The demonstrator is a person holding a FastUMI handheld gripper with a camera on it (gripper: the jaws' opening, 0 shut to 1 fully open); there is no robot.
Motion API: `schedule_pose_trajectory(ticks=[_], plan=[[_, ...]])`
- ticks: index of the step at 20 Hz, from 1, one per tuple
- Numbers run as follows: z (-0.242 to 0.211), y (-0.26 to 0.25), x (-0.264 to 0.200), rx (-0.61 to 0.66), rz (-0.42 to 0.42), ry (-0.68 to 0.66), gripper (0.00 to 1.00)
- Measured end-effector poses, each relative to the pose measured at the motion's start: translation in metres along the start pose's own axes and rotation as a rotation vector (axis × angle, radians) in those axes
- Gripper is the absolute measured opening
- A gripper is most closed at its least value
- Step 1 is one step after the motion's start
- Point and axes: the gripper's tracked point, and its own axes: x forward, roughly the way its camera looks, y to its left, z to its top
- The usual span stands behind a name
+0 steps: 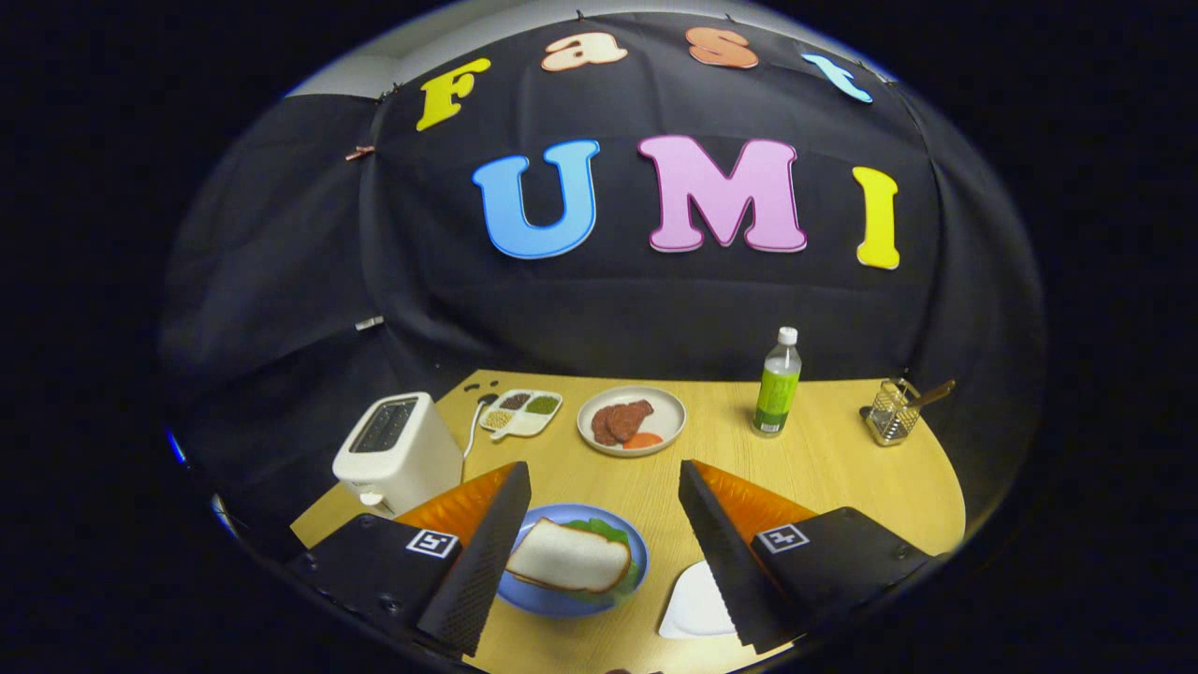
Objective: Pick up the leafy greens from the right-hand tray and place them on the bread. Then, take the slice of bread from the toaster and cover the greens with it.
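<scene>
A blue plate [629, 538] lies on the wooden table [824, 468], low between my fingers and close to the left one. On it a slice of bread [568, 560] covers leafy greens [604, 531], whose edges stick out at the top and right. The white toaster [395, 451] stands just beyond the left finger, its slot dark. A white tray [694, 607] lies by the right finger, partly hidden behind it. My gripper [604, 476] hangs open above the table with nothing between its fingers.
Beyond the fingers sit a white plate [666, 421] with brown meat slices and an orange piece, a divided white dish [522, 413] of seeds, a green-labelled bottle [777, 386] and a wire holder [892, 412] with a wooden-handled tool at the far right.
</scene>
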Motion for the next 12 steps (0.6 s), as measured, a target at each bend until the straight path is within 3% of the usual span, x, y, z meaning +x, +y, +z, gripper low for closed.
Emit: schedule_pose_trajectory(ticks=[8,12], plan=[[0.071,0.030,-0.069,-0.113,0.038,-0.178,0.99],[0.095,0.038,-0.095,-0.154,0.014,-0.265,0.99]])
